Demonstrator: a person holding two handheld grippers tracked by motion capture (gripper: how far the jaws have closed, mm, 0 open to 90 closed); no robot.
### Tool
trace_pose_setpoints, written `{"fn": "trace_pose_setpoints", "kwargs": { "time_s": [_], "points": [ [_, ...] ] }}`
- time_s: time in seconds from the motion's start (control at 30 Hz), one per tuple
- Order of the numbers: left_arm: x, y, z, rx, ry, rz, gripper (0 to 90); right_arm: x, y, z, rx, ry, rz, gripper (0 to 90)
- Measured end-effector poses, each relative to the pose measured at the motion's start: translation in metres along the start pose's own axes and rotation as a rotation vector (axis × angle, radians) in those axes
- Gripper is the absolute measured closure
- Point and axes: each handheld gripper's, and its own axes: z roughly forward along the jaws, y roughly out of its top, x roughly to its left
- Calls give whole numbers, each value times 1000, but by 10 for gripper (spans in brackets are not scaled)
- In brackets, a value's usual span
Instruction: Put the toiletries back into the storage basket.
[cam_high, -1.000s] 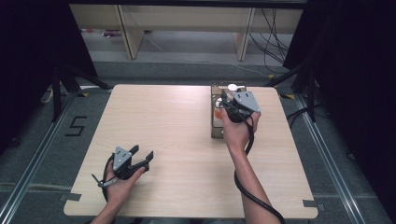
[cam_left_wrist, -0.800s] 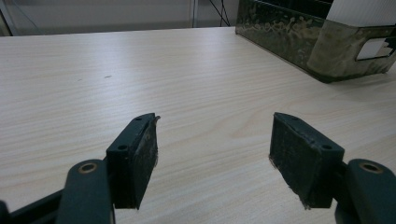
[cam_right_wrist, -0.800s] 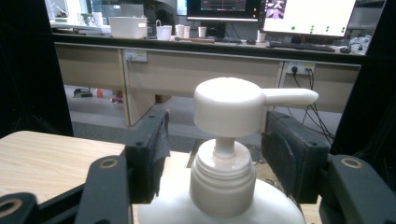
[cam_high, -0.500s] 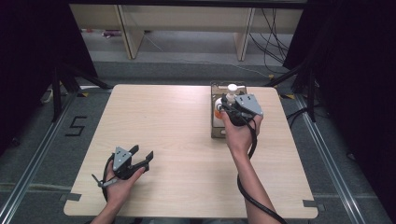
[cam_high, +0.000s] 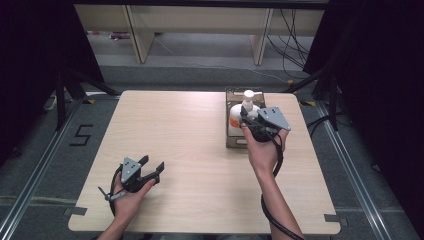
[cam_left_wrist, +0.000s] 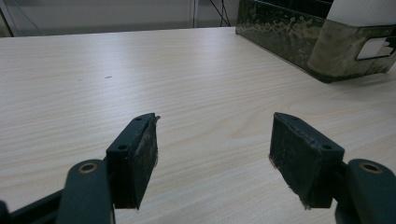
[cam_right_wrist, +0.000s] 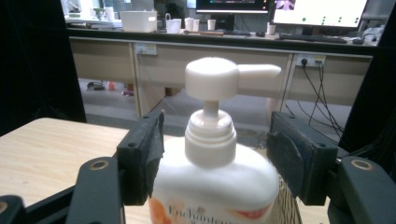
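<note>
A white pump bottle (cam_high: 238, 118) with an orange label stands upright in a dark basket (cam_high: 231, 144) at the table's far right. My right gripper (cam_high: 244, 120) is at it from the near side. Its jaws have just been opening, and in the right gripper view the bottle (cam_right_wrist: 210, 186) has its neck between the spread jaws (cam_right_wrist: 217, 135), which do not squeeze it. My left gripper (cam_high: 152, 164) rests at the front left, open and empty (cam_left_wrist: 212, 144) over bare wood.
The pale wooden table (cam_high: 190, 140) is bare between the two hands. The basket's mottled wall (cam_left_wrist: 299, 42) rises at the far right of the left gripper view. Dark curtains, shelving and cables lie beyond the far edge.
The right gripper's jaws have spread and the hand has drawn back toward the near right, uncovering the bottle's pump head. The left hand has stayed still.
</note>
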Motion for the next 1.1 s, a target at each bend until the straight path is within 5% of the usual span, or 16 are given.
{"fn": "trace_pose_setpoints", "kwargs": {
  "time_s": [0.53,0.9,0.93,0.97,1.1],
  "points": [
    [0,0,0,5,2,2,317,-24,-21,-28,63,11,-3,369],
    [-1,1,0,9,5,4,317,-48,-47,-47,128,-4,14,369],
    [-1,1,0,6,3,4,317,-48,-51,-49,136,-6,42,369],
    [-1,1,0,11,4,5,317,-51,-53,-49,131,-6,14,370],
    [-1,1,0,8,4,4,317,-57,-64,-54,164,-5,23,374]
  ]
}}
